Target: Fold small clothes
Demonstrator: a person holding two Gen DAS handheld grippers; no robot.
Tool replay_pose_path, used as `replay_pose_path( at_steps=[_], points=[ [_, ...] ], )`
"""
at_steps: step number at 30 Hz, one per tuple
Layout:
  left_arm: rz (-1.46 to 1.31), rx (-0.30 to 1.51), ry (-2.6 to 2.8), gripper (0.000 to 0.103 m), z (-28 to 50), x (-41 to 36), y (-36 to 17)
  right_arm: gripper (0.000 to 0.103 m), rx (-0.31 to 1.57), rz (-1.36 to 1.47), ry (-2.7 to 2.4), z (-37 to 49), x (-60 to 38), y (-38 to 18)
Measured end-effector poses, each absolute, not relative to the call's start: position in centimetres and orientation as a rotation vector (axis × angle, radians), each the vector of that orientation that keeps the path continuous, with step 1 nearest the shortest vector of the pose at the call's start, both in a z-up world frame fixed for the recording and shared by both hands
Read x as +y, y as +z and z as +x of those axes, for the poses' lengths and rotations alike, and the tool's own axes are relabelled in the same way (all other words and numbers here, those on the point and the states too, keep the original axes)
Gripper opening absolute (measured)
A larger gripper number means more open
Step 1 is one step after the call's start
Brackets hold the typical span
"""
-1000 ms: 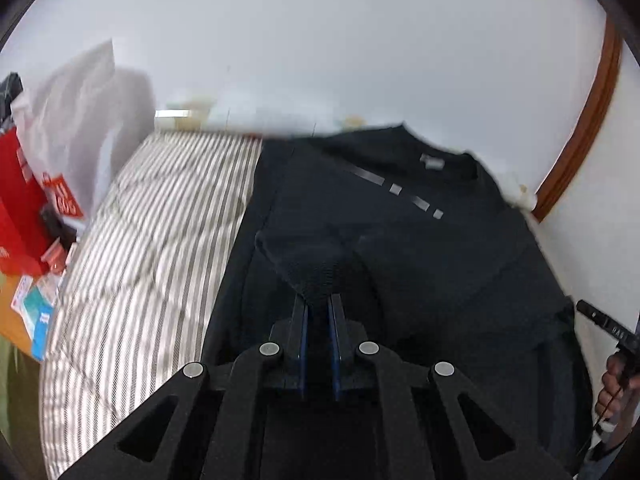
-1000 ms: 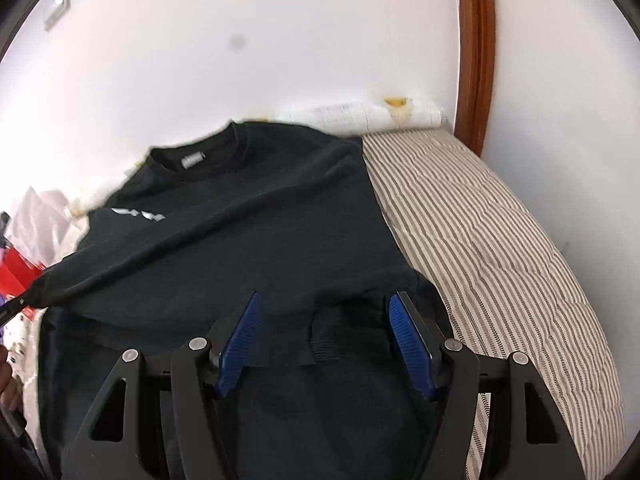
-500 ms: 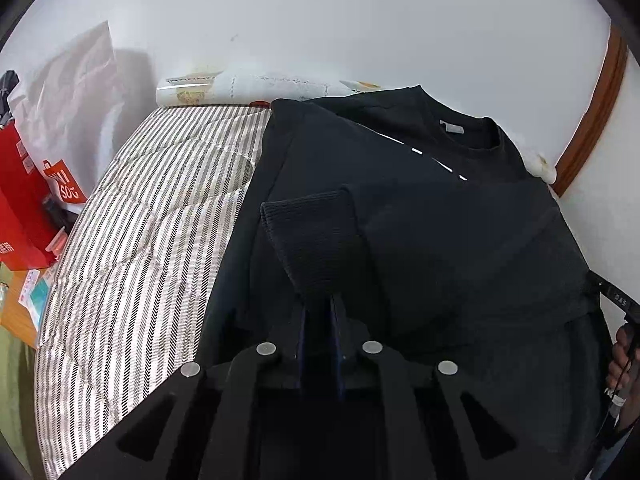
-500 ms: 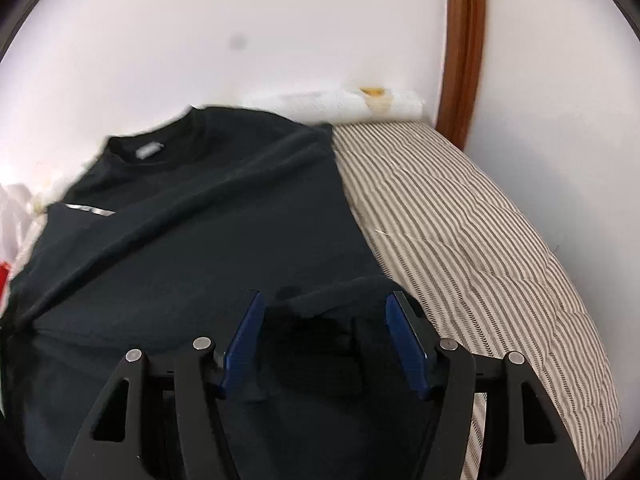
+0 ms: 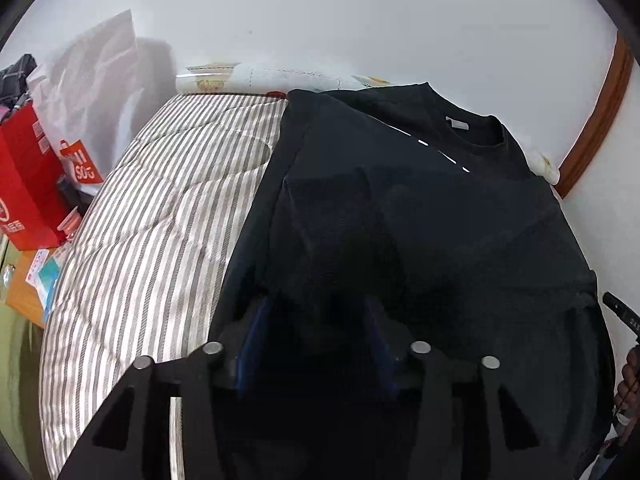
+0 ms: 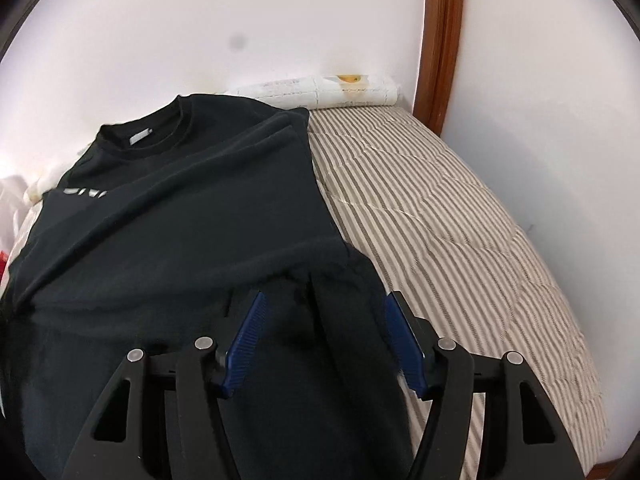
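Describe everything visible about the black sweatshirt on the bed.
The black sweatshirt is a dark, soft knit with a ribbed round collar, a small grey neck label and white lettering, partly covered, on the chest. It lies flat on the striped quilt, collar toward the wall, both sleeves folded in across the body. The left gripper and right gripper both stand open over its lower part, cloth lying between their fingers.

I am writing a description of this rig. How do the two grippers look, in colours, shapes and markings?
Both match: the left gripper and the right gripper have matte black frames with triangular cut-outs and round silver pivot pins. The fingers carry ribbed blue pads. No cables or markings are visible on them.
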State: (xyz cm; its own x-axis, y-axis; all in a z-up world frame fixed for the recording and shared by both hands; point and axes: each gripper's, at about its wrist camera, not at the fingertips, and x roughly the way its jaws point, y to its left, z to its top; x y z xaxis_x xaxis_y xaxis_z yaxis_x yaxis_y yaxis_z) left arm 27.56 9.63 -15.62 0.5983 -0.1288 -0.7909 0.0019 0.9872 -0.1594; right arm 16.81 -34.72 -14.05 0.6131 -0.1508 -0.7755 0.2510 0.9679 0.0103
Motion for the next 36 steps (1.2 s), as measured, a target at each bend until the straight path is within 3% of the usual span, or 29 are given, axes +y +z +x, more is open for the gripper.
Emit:
replay_pose_path(
  at_steps=[12,27,36],
  points=[
    [-0.104,0.912,-0.066,0.059,21.3,9.2,-15.3,0.061,0.905,0.084,-0.222,9.0,-35.7,-14.6],
    [-0.089,0.956,-0.035,0.064,13.6,11.1,-17.4,0.060,0.955,0.130,-0.115,3.3,-36.1,-17.2],
    [-0.072,0.936,-0.036,0.064,10.2,10.7,-17.7,0.038,0.954,0.088,-0.054,2.4,-35.1,-17.7]
  ],
)
